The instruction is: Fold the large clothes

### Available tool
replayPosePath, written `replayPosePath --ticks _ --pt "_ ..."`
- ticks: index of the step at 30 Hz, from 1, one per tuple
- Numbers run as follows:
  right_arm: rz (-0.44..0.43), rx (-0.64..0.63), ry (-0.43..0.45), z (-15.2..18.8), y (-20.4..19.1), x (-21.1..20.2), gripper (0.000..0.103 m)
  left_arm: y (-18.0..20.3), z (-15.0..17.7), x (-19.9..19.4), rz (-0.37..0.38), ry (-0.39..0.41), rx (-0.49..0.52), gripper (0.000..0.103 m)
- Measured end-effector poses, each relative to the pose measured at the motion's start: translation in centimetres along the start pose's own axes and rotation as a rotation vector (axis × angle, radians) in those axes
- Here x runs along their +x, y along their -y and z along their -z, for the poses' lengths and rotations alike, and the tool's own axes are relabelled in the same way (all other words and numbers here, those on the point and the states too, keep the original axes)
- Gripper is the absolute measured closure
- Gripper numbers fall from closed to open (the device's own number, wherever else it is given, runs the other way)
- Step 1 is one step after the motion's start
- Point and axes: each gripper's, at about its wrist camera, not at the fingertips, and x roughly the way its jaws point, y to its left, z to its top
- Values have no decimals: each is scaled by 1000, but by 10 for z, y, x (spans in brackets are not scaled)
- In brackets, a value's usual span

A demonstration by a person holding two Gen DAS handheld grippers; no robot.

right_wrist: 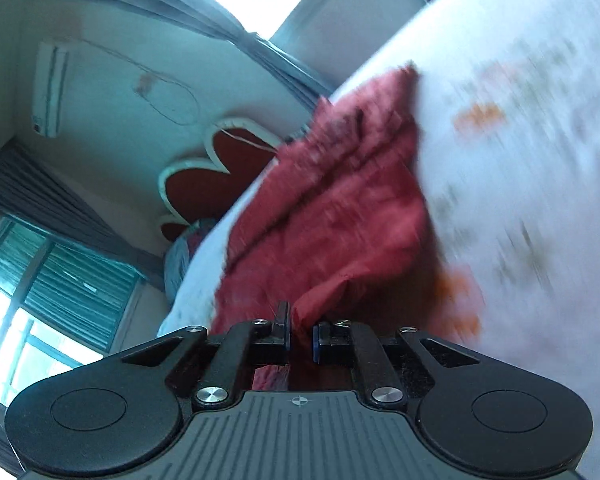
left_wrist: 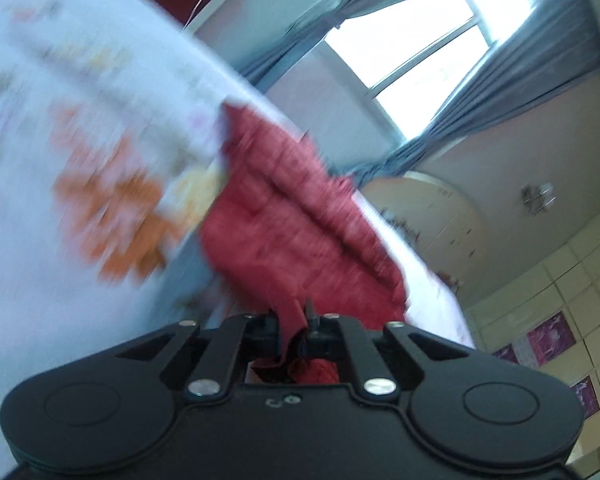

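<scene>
Because both views are tilted and blurred, only the larger shapes can be told.

Bed edge: in the left wrist view the far edge of the bed sheet (left_wrist: 80, 128) runs diagonally from the upper left down to the right; behind it the room is open up to the wall.
Open room: in the right wrist view the sheet (right_wrist: 520, 160) fills the right side, and the left side is free space up to the wall.
Surface: a white sheet with orange and pale printed patches, smeared by blur.
Room, left wrist view: a bright window (left_wrist: 420, 56) with grey-blue curtains (left_wrist: 540, 52), and a tiled wall (left_wrist: 560, 300) at the lower right.
Room, right wrist view: an air conditioner (right_wrist: 50, 88) high on the wall, a red heart-shaped headboard (right_wrist: 208, 184) with a pale border, and a second window (right_wrist: 40, 292) at the lower left.
Garment: the red garment (left_wrist: 296, 216) lies crumpled on the sheet near its far edge, with long folds and a creased texture; in the right wrist view the same garment (right_wrist: 332, 208) rises from the jaws toward the far edge.
Left gripper (left_wrist: 294, 322): closed, with a strip of the red cloth pinched between its jaws.
Right gripper (right_wrist: 300, 332): nearly closed, its blue pads (right_wrist: 315, 340) a little apart, with the red cloth between them; whether they press it, I cannot tell.
</scene>
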Motion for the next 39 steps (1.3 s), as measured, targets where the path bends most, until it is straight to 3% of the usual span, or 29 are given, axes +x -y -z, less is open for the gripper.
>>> replayPosePath --ticks 5,8,14,19,20,21,22,23,24,25,32,33,35,36,37,38,39 --pt "-11 -74 130 -71 -37 25 94 36 -63 31 28 118 60 96" --pt "3 -111 157 -112 -50 51 94 53 -104 68 31 150 100 96" --pt "41 -128 158 -193 -47 129 94 67 -176 162 7 118 159 96" --pt "103 -62 135 -246 -7 196 94 52 -208 241 -28 65 167 96" --pt "121 -42 133 -254 6 208 94 48 -210 256 -34 50 177 92" --pt "145 -19 131 -260 15 217 85 42 -212 267 -28 46 171 84" --pt "186 9 142 -265 27 224 57 34 -214 275 -16 43 154 60" --pt "215 19 168 -267 34 228 36 26 -215 281 -32 48 132 22" --pt "232 11 202 -267 39 229 10 21 -215 283 -65 71 127 7" --pt "240 0 211 -267 46 232 9 17 -216 285 -86 98 139 3" --pt "352 -113 94 -269 71 272 10 -9 -222 327 -151 -86 210 21" --pt "372 -126 72 -270 74 279 17 -11 -223 335 -154 -124 219 22" --pt "415 -146 12 -270 79 296 23 -11 -222 354 -197 -212 263 36" --pt "439 -160 -10 -270 81 302 31 -9 -219 361 -216 -244 291 38" --pt "464 -178 -37 -268 82 309 52 -6 -218 366 -218 -263 323 50" --pt "475 -199 -45 -268 82 313 66 -1 -217 368 -215 -267 354 62" --pt "476 -221 -46 -267 80 314 91 6 -217 367 -220 -259 390 67"
